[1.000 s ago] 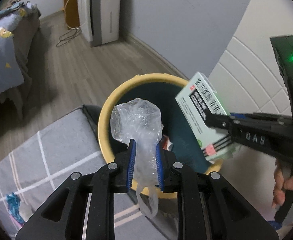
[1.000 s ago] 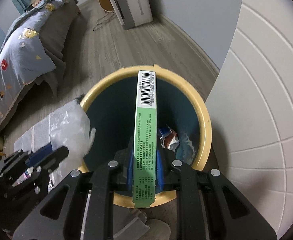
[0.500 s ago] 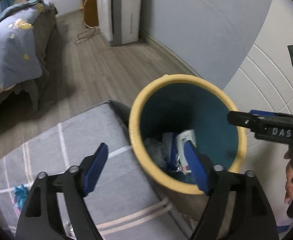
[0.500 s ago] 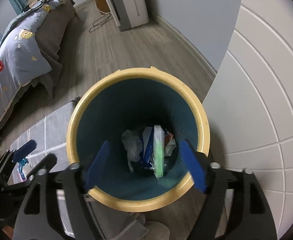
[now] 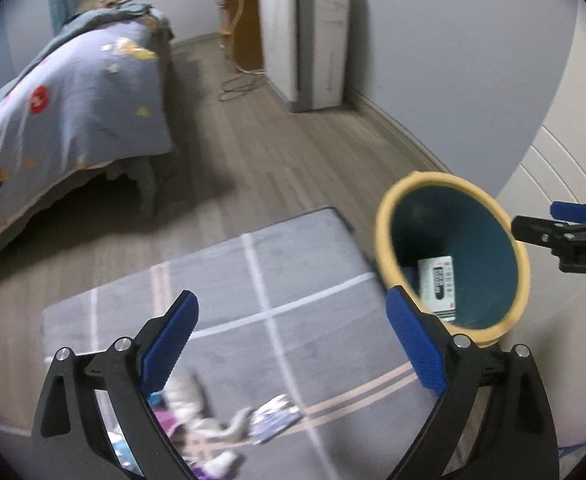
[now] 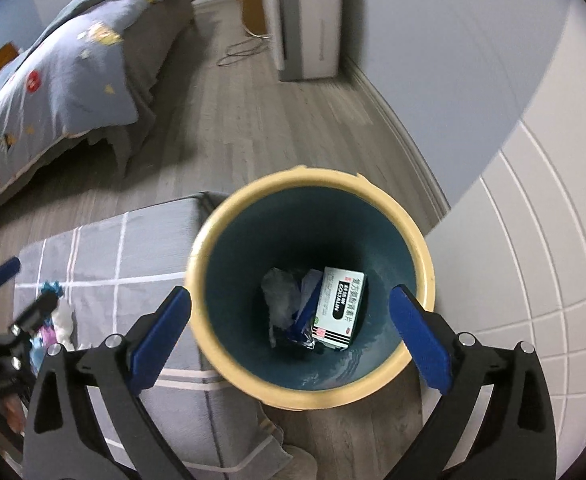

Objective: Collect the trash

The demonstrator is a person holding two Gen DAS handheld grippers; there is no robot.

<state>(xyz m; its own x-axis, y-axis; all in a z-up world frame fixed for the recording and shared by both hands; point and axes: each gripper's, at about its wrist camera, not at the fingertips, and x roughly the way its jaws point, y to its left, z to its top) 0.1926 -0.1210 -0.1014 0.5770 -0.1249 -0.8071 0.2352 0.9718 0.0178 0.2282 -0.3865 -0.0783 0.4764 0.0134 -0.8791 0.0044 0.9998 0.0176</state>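
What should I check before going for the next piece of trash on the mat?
1. Left tool empty: ok, its jaws have just been opening and nothing sits between them.
2. Right tool empty: ok, its jaws have also just been opening wide, above the bin.
3. Box inside the bin: ok, lying on the bottom beside the crumpled plastic.
4. Bin upright: ok, standing at the corner of the grey mat.
5. Trash left to collect: not ok, several scraps lie on the mat below the left tool.
6. What those scraps are: cannot tell, the picture is blurred.
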